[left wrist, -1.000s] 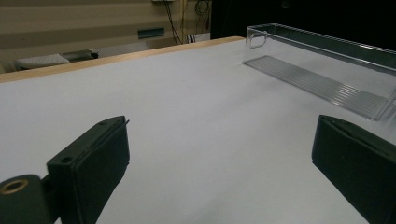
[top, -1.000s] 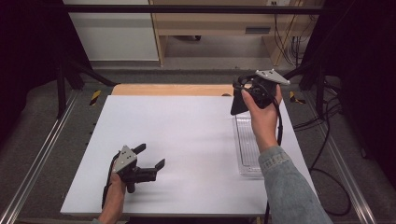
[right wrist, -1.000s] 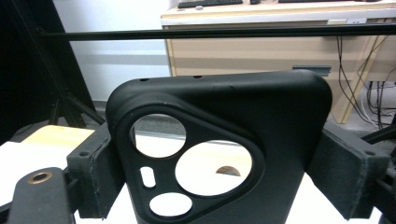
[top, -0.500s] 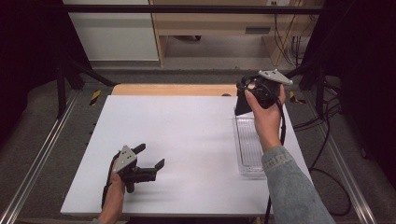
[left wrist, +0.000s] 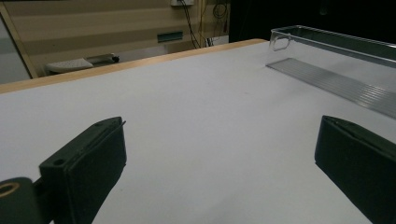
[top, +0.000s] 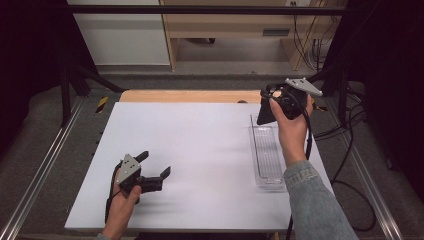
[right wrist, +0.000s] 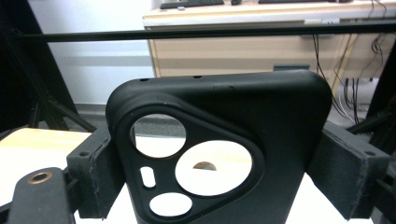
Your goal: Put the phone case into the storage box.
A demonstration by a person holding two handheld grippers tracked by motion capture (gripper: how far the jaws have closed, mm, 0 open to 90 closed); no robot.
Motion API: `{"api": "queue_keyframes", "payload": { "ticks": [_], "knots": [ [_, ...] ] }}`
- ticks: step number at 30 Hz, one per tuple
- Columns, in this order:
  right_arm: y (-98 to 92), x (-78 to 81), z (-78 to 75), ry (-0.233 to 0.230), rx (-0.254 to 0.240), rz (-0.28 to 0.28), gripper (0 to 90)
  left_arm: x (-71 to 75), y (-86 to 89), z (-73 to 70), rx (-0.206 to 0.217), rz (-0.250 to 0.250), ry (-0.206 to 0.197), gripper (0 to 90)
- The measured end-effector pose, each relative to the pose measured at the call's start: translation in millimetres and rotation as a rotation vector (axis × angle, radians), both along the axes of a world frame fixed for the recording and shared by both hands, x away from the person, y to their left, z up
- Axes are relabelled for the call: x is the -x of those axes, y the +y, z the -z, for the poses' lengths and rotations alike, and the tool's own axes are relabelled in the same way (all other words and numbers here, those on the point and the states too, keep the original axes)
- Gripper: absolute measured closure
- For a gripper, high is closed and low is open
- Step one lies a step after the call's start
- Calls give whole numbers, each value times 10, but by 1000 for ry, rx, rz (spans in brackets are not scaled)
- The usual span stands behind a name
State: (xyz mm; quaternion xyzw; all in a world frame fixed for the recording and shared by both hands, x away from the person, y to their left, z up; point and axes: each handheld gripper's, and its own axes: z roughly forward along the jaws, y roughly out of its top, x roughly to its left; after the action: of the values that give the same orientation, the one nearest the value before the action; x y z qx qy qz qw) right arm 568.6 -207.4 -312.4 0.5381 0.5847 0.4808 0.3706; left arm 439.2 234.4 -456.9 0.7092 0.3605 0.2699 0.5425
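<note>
A black phone case (right wrist: 233,140) with a camera cutout stands upright between the pads of my right gripper (right wrist: 219,154), which is shut on its two sides. In the high view that gripper (top: 268,102) holds the case (top: 265,114) in the air over the far end of a clear plastic tray (top: 270,160) at the table's right. My left gripper (top: 154,163) rests low at the front left of the white table, held by a hand. Its jaws stand wide open with nothing between them (left wrist: 219,158). The tray (left wrist: 336,70) lies ahead to its right.
The white tabletop (top: 200,145) has a wooden strip along its far edge. Metal rails run along both sides. A cable hangs from the right gripper past the table's right edge. Cabinets and a desk stand beyond the table.
The right hand with the case has drifted slightly to the right. The left gripper has stayed where it was.
</note>
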Motion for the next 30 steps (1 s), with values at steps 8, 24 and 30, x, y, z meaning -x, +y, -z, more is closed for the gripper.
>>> {"api": "queue_keyframes", "payload": {
  "ticks": [8, 24, 30],
  "knots": [
    [-49, -139, 152, 31, 0, 39, 142, -3, 17, 0, -7, 5, 1, 22],
    [151, -436, 497, 54, 47, 124, 140, -11, 12, 5, -18, 13, 8, 26],
    [195, -539, 619, 72, 57, 142, 140, -11, 16, 3, -14, 13, 9, 27]
  ]
}}
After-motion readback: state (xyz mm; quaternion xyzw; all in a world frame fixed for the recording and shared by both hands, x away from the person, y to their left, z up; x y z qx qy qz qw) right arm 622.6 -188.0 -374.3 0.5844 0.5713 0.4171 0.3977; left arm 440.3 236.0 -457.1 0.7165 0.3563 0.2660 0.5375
